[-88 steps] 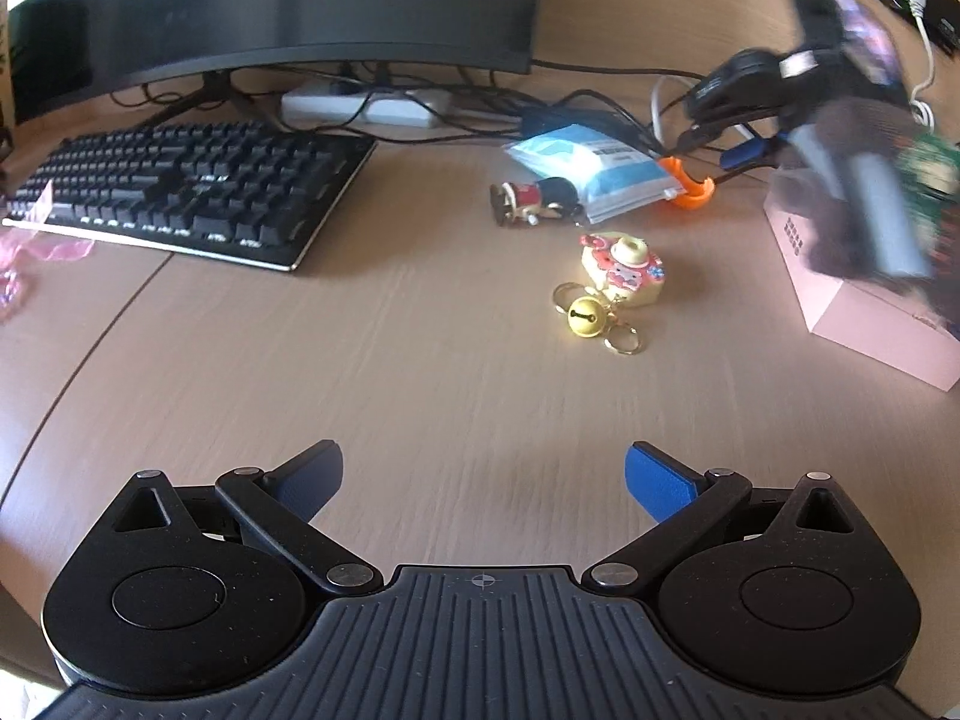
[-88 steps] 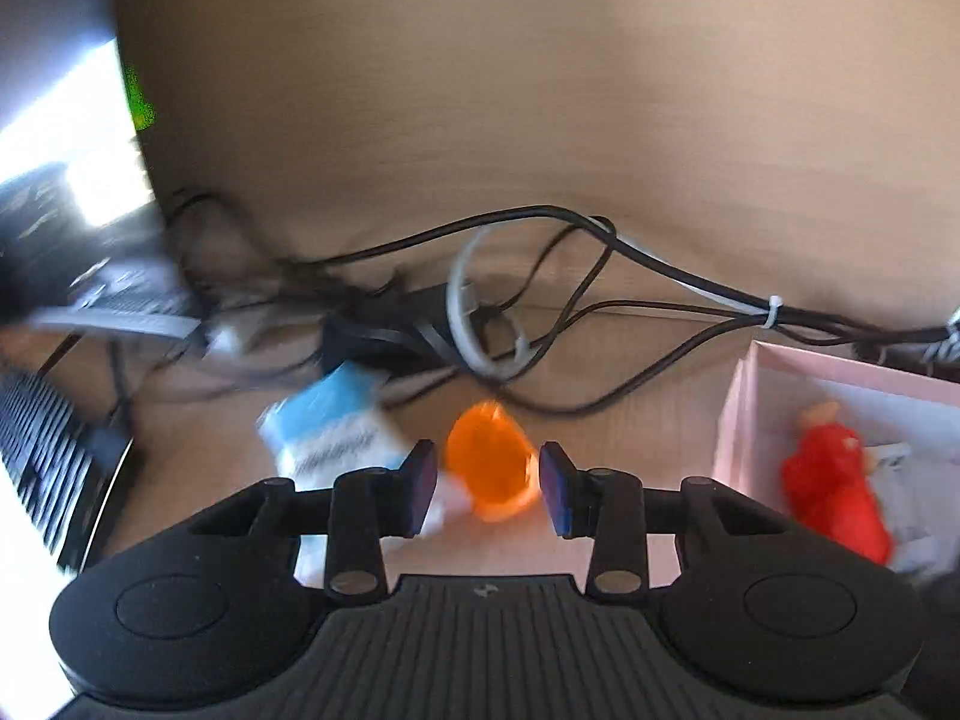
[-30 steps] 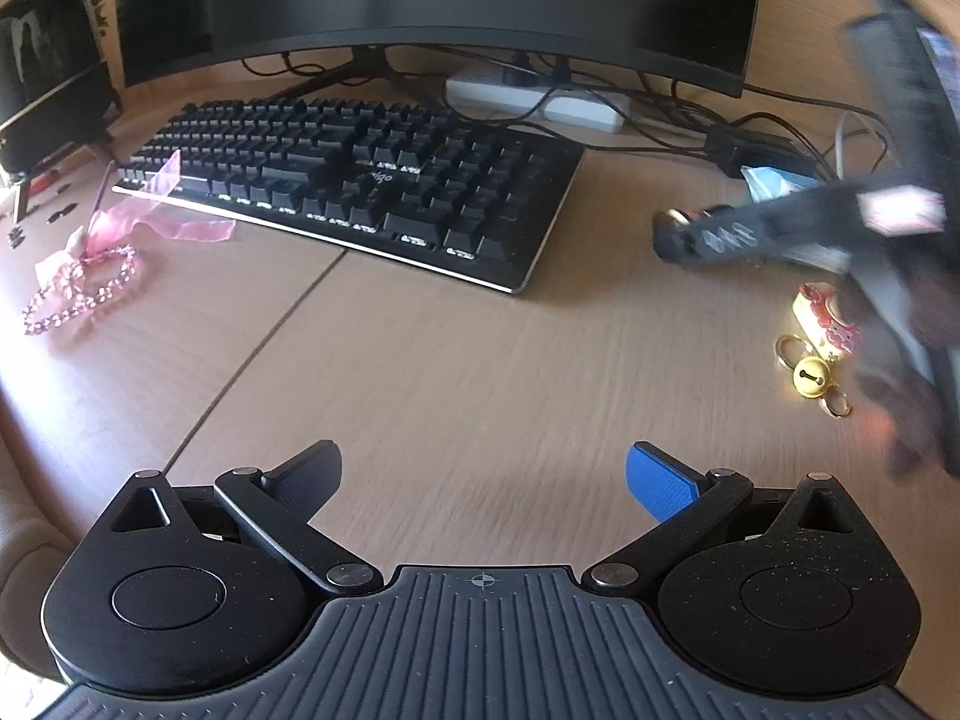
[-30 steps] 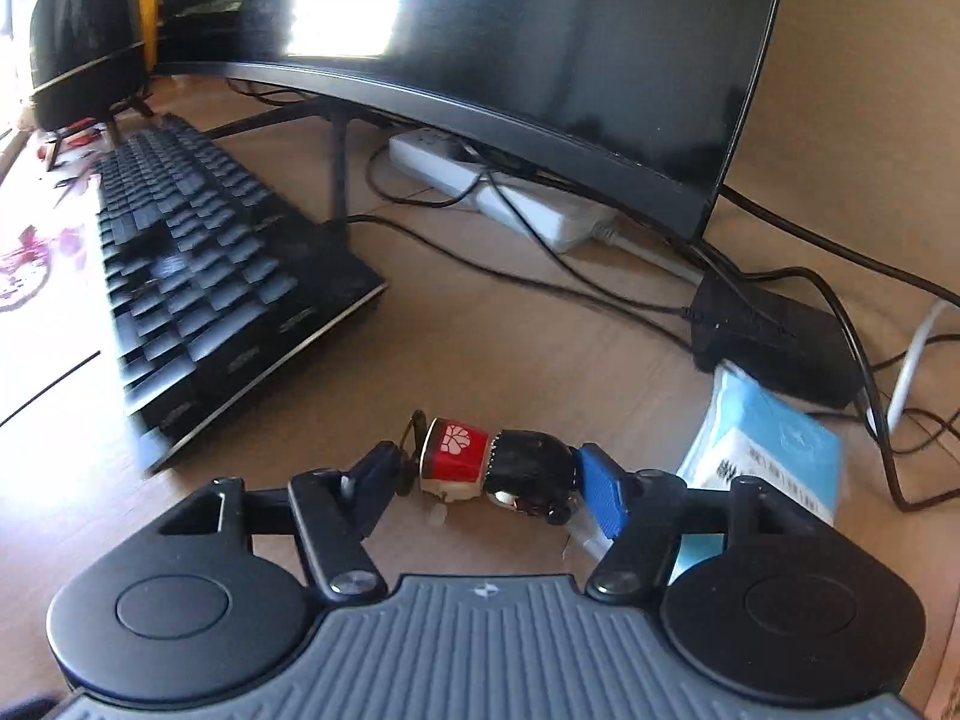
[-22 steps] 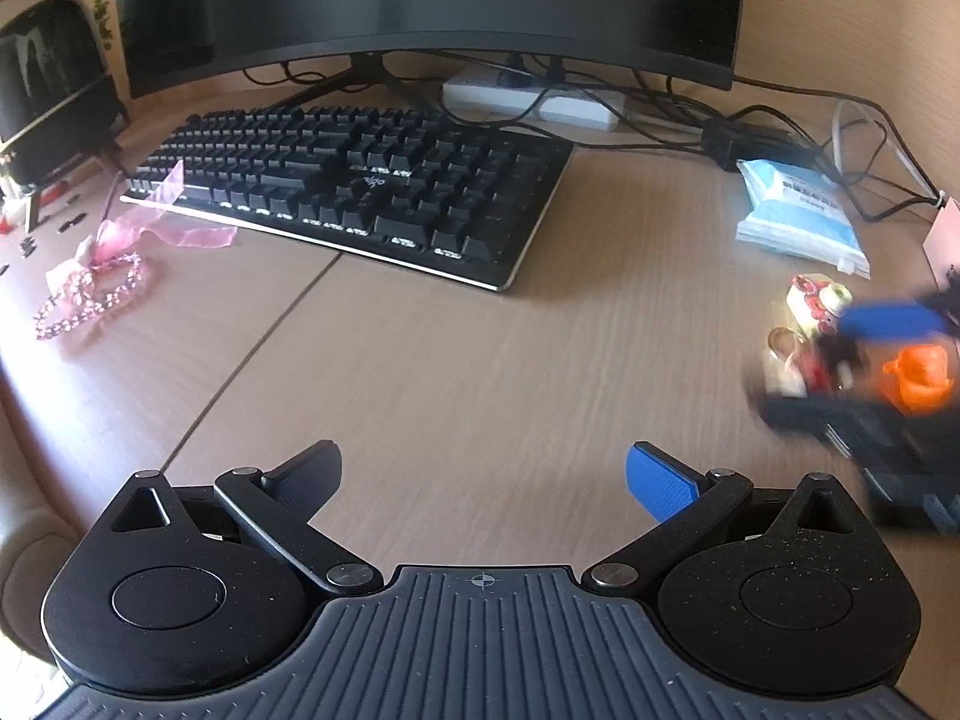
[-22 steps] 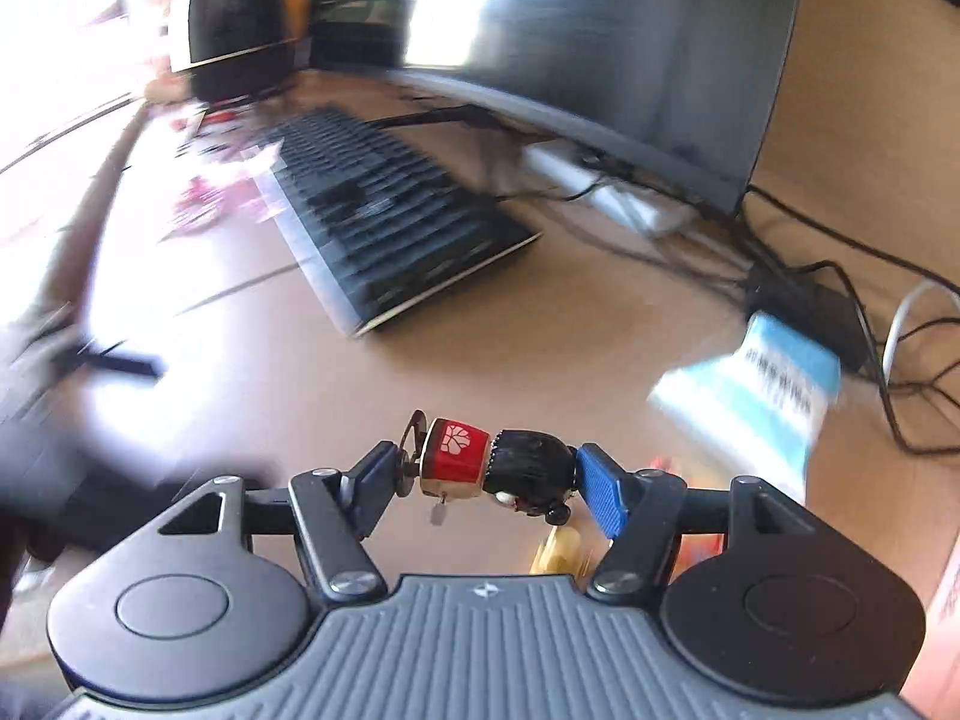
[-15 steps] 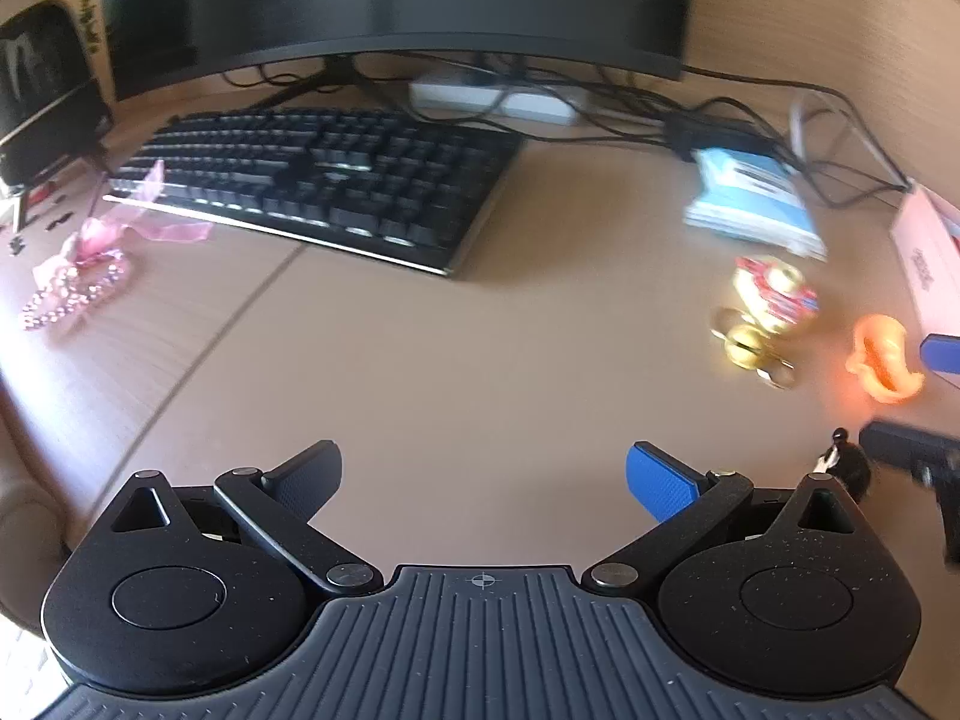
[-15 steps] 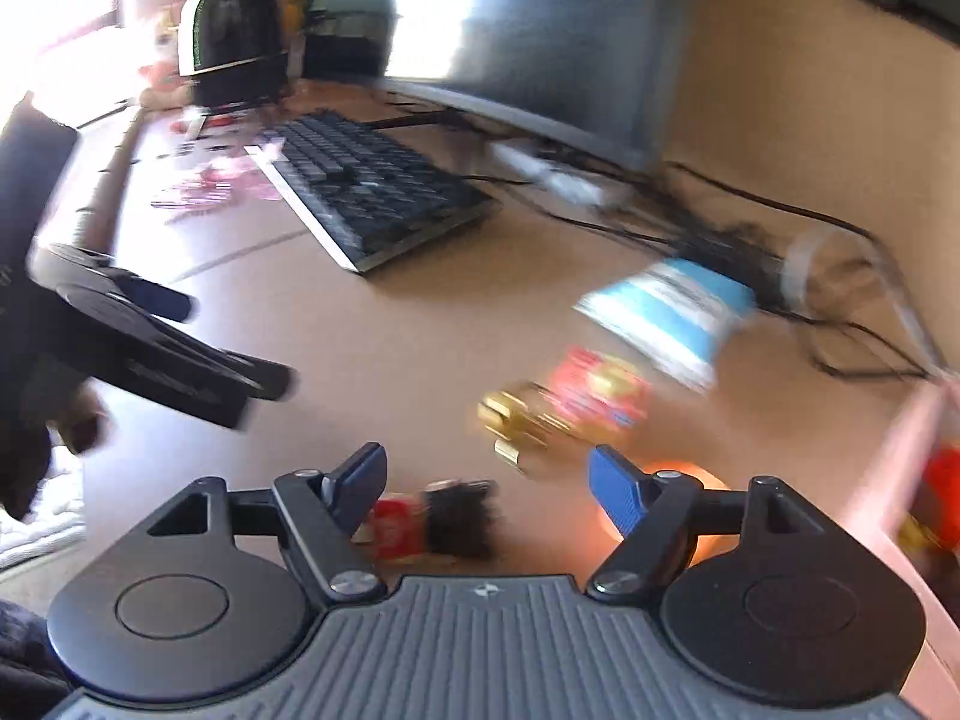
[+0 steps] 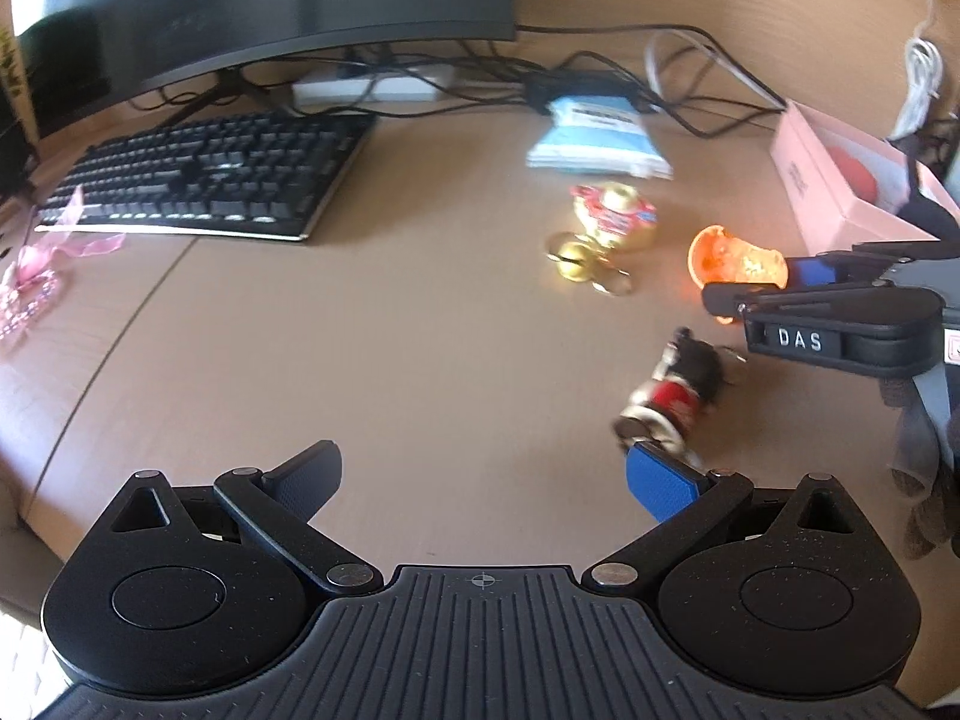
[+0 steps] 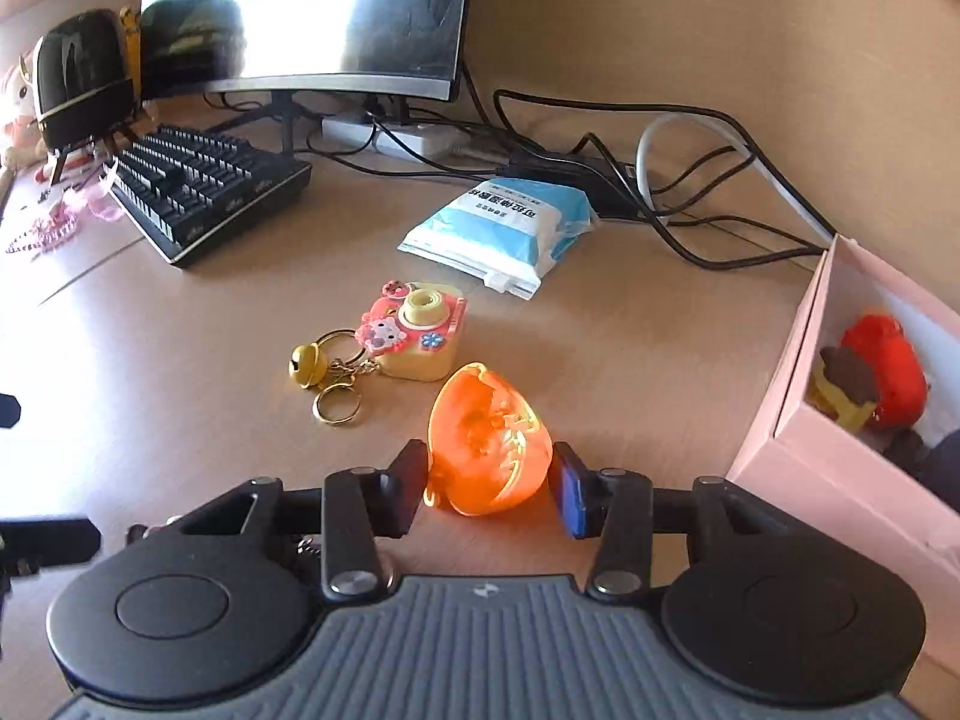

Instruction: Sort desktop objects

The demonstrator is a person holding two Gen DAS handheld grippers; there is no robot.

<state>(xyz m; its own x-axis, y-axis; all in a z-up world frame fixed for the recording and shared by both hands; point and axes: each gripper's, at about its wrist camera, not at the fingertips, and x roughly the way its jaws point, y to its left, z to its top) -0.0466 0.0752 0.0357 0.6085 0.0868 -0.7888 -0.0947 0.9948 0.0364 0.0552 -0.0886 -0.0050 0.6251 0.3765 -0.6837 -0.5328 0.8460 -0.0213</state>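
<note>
Right hand-held gripper (image 10: 489,489): jaws just closing around the orange translucent shell (image 10: 487,443), pads flanking it, on worktop (image 10: 210,360) at pink box's (image 10: 798,420) 9 o'clock. Light, slick, probably brittle; grip the widest sides gently. Left hand-held gripper (image 9: 483,477) wide open, empty.

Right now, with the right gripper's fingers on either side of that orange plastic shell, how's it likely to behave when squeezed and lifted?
The orange shell looks thin and translucent, so probably light and somewhat flexible; a hard squeeze might deform it. Its rounded, glossy sides could slip or pivot between the right gripper's pads. It rests on a curved side on the desk, so a nudge would likely rock or roll it.
</note>
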